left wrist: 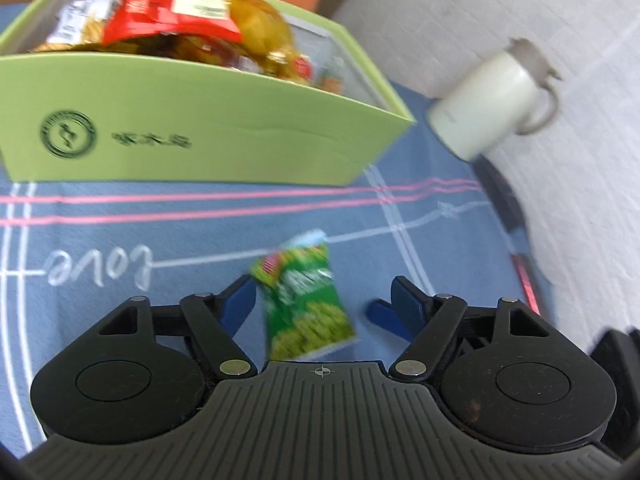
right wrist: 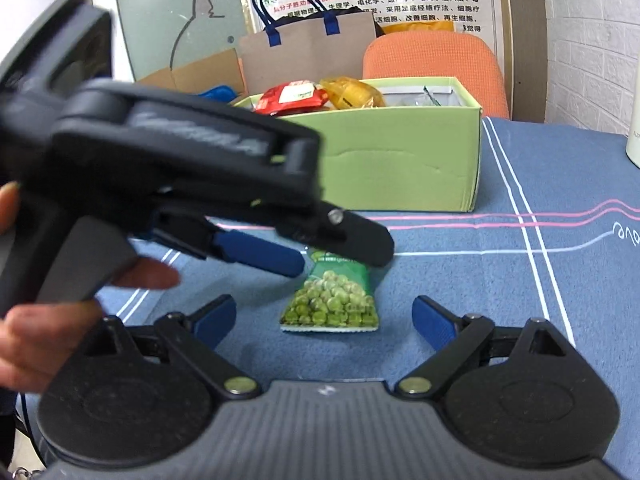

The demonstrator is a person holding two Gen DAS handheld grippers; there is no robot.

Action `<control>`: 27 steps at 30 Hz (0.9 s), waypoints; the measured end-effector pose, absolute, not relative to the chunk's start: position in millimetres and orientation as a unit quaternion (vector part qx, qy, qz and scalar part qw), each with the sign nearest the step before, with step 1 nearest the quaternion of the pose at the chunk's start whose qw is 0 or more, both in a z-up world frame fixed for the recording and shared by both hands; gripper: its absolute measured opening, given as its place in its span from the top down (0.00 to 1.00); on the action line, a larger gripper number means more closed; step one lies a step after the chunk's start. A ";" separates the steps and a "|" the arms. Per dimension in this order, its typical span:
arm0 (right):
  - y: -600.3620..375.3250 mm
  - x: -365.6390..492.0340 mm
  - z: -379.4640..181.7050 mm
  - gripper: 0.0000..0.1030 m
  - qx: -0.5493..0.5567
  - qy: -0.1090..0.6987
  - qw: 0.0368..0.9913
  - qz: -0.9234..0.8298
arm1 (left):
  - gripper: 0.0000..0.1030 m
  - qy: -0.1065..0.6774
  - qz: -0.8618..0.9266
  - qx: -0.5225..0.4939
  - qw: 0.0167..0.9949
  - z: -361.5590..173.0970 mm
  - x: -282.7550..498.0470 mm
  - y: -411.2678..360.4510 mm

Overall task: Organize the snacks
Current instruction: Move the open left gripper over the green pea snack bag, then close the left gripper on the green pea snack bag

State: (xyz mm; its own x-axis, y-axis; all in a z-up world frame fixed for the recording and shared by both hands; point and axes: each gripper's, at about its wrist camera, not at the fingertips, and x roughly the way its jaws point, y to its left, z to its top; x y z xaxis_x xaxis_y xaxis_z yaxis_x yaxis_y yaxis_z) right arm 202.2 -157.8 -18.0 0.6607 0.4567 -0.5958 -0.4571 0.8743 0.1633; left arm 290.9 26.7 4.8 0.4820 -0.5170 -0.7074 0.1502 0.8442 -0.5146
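A small green pea snack packet point(left wrist: 306, 300) lies flat on the blue tablecloth, between the fingers of my open left gripper point(left wrist: 320, 300). It also shows in the right wrist view point(right wrist: 334, 300). There my left gripper point(right wrist: 336, 256) reaches in from the left and hovers over the packet's far end. My right gripper point(right wrist: 324, 316) is open and empty, just short of the packet. A light green box point(left wrist: 208, 128) holds a red snack bag point(left wrist: 168, 4) and a yellow bag point(left wrist: 260, 28); the box stands behind the packet point(right wrist: 400, 160).
A cream mug point(left wrist: 492, 104) stands right of the box near the table edge. An orange chair point(right wrist: 436, 68), a paper bag with blue handles point(right wrist: 304, 56) and a poster are behind the table. A white brick wall is at right.
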 end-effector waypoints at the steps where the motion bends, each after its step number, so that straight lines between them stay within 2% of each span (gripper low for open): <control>1: -155.0 204.4 -17.2 0.09 -0.008 0.326 0.912 0.250 | 0.41 0.471 -0.193 -0.199 0.838 4.2 292.7 27.3; 6: -145.5 216.1 -15.0 0.11 -0.038 0.322 0.910 0.259 | 0.44 0.479 -0.187 -0.204 0.833 -1.0 295.3 28.6; 8: -143.0 219.7 -17.4 0.24 -0.045 0.325 0.908 0.260 | 0.46 0.480 -0.187 -0.204 0.833 -3.5 296.7 31.2; 10: -141.9 224.9 -20.9 0.28 -0.047 0.333 0.906 0.258 | 0.46 0.479 -0.190 -0.205 0.832 -3.9 298.7 32.1; 14: -133.8 226.5 -25.1 0.24 -0.062 0.331 0.907 0.252 | 0.48 0.475 -0.193 -0.203 0.834 -5.4 300.0 30.4; 15: -130.5 223.9 -25.4 0.26 -0.073 0.327 0.908 0.254 | 0.62 0.475 -0.193 -0.200 0.835 -5.8 299.4 28.8; 17: -130.4 217.8 -24.5 0.39 -0.075 0.321 0.910 0.252 | 0.82 0.480 -0.196 -0.206 0.830 -8.1 295.3 29.9; 18: -131.9 214.3 -24.1 0.42 -0.073 0.322 0.909 0.254 | 0.85 0.480 -0.195 -0.211 0.829 -9.1 291.6 32.3; 19: -133.9 209.9 -23.8 0.45 -0.067 0.321 0.909 0.256 | 0.86 0.479 -0.195 -0.219 0.827 -9.5 287.4 35.3; 24: -134.1 192.3 -0.3 0.45 -0.077 0.289 0.921 0.248 | 0.89 0.464 -0.202 -0.252 0.825 10.8 274.1 42.6; 27: -135.6 200.3 33.4 0.41 -0.083 0.248 0.933 0.247 | 0.89 0.429 -0.218 -0.245 0.842 46.4 280.0 40.9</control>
